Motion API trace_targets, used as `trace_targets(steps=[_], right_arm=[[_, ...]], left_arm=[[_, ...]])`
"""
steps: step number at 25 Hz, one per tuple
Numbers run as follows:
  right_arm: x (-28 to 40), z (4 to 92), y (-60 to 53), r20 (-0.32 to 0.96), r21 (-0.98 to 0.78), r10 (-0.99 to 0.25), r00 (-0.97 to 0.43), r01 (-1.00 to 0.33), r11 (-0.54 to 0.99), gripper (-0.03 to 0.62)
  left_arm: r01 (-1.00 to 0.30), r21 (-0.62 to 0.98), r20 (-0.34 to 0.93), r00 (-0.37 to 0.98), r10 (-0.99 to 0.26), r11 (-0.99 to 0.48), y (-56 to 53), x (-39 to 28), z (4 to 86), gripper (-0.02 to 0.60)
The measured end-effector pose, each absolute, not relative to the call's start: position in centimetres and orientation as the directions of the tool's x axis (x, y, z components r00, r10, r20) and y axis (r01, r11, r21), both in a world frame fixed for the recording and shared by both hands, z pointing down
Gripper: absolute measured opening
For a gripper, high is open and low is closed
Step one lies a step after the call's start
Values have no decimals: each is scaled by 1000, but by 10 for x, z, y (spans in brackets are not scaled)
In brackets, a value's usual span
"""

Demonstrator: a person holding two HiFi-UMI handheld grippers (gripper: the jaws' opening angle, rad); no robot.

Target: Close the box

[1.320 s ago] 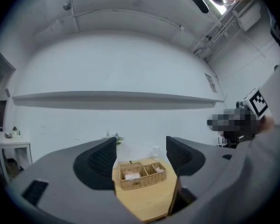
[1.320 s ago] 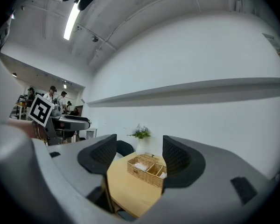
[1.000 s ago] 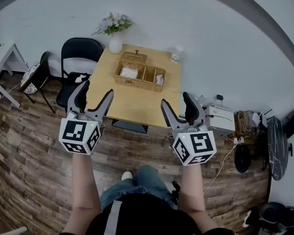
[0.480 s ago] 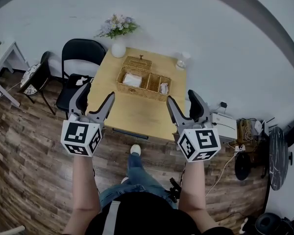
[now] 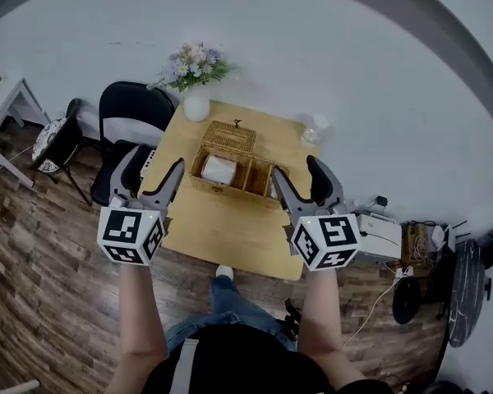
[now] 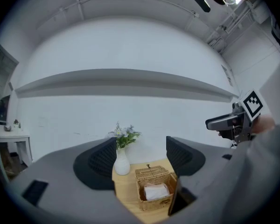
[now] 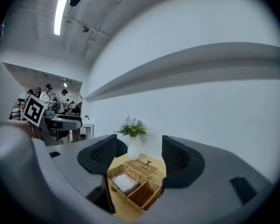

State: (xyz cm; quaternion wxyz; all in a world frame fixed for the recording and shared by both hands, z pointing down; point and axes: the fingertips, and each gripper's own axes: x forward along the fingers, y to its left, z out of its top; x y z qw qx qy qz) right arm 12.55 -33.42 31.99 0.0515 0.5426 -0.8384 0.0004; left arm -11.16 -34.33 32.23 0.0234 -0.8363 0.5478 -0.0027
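A wicker box (image 5: 230, 173) stands on the far half of the wooden table (image 5: 222, 228), with its hinged lid (image 5: 232, 136) laid back toward the wall. A white folded item (image 5: 218, 169) fills its left compartment. My left gripper (image 5: 154, 164) hangs open and empty over the table's left edge, short of the box. Off the box's right end, my right gripper (image 5: 297, 174) is open and empty too. The left gripper view frames the box (image 6: 154, 195) between open jaws. The right gripper view shows the box (image 7: 129, 185) and lid (image 7: 140, 167) ahead.
A white vase of flowers (image 5: 195, 105) stands at the table's far left corner, a small clear bottle (image 5: 315, 129) at the far right. A black chair (image 5: 130, 117) sits left of the table. A white device (image 5: 380, 236) and cables lie on the floor to the right.
The person has stepped up to the table, so the box and table now sit lower and nearer between the grippers. Both grippers stay open and empty.
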Motion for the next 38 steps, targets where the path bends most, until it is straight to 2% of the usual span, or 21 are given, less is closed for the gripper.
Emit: trace_targets(steps=[10, 17, 24, 31, 38], right_arm=[[134, 371, -447, 204, 12, -858, -471, -875, 484, 314], [132, 436, -510, 363, -38, -766, -531, -830, 557, 314], [123, 488, -552, 460, -148, -666, -587, -790, 594, 314], [119, 539, -579, 537, -311, -584, -609, -786, 534, 314], [122, 574, -598, 565, -558, -485, -667, -742, 370, 311]], left_arm=[[-929, -35, 59, 367, -928, -370, -437, -94, 349, 324], [-937, -38, 129, 339, -932, -347, -479, -87, 376, 324], [-936, -49, 180, 334, -925, -348, -497, -81, 396, 324], [-930, -77, 222, 336, -915, -360, -497, -79, 406, 324], [-929, -87, 234, 331, -914, -359, -495, -88, 410, 324]])
